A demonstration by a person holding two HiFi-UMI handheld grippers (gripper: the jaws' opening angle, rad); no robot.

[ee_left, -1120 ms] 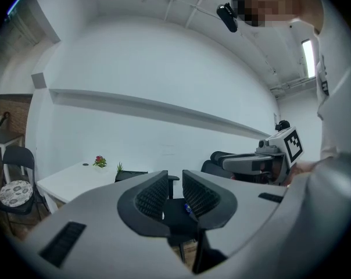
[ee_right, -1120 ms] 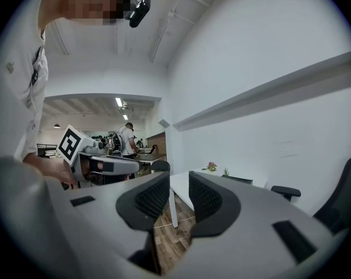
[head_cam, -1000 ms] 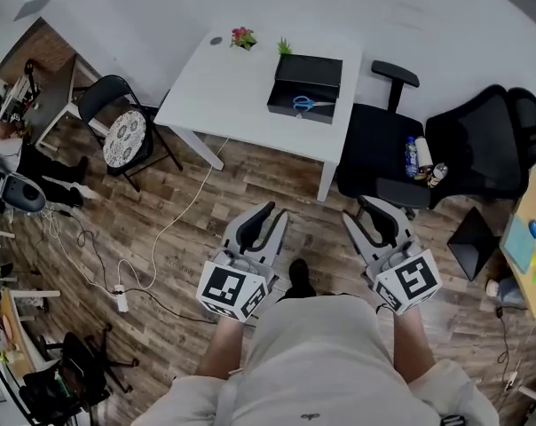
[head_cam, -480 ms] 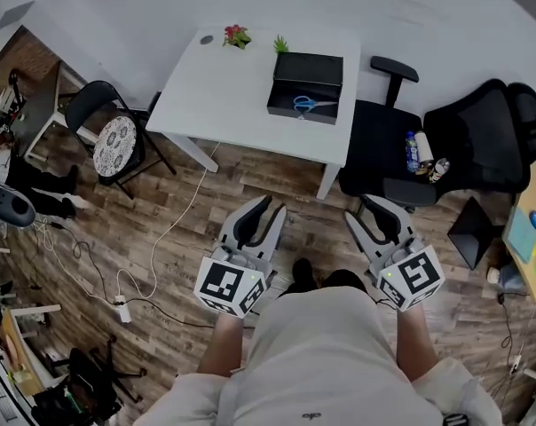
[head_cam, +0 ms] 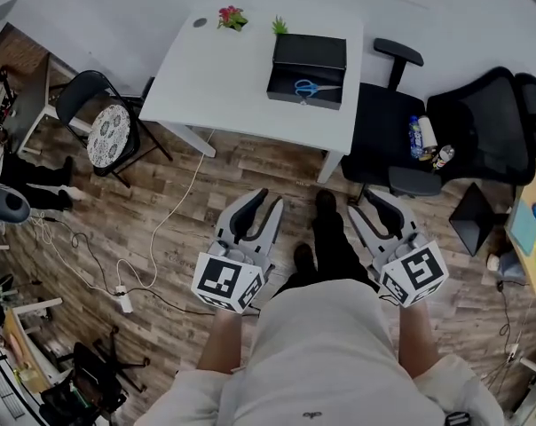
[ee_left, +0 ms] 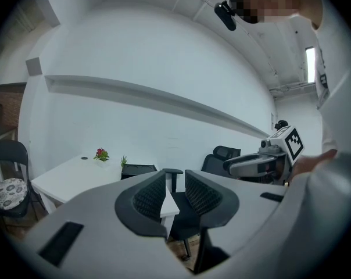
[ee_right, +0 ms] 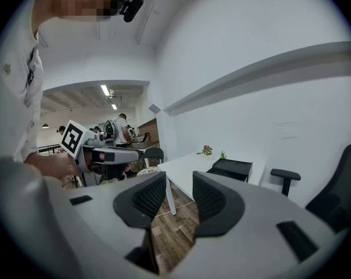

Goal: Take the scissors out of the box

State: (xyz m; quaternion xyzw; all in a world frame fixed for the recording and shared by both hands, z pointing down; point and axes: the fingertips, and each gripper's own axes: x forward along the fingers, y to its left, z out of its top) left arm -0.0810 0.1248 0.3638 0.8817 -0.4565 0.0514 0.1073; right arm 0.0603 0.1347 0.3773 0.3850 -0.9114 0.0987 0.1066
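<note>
A black open box (head_cam: 308,67) stands on the white table (head_cam: 224,78) at its right end, with blue-handled scissors (head_cam: 306,88) lying inside near the front wall. Both grippers are held over the wooden floor, well short of the table. My left gripper (head_cam: 264,202) is open and empty, and so is my right gripper (head_cam: 373,202). The left gripper view shows its jaws (ee_left: 175,182) apart, with the box (ee_left: 138,170) far ahead. In the right gripper view the jaws (ee_right: 179,193) stand wide apart, and the box (ee_right: 233,167) is distant.
A black office chair (head_cam: 383,131) stands right of the table, a second one (head_cam: 494,131) beyond it. A folding chair with a patterned cushion (head_cam: 106,134) is on the left. A white cable (head_cam: 166,224) trails across the floor. Two small plants (head_cam: 231,16) sit at the table's back.
The person has stepped toward the table, one foot now forward between the grippers. Both grippers moved slightly ahead with the body, and the table sits a little nearer.
</note>
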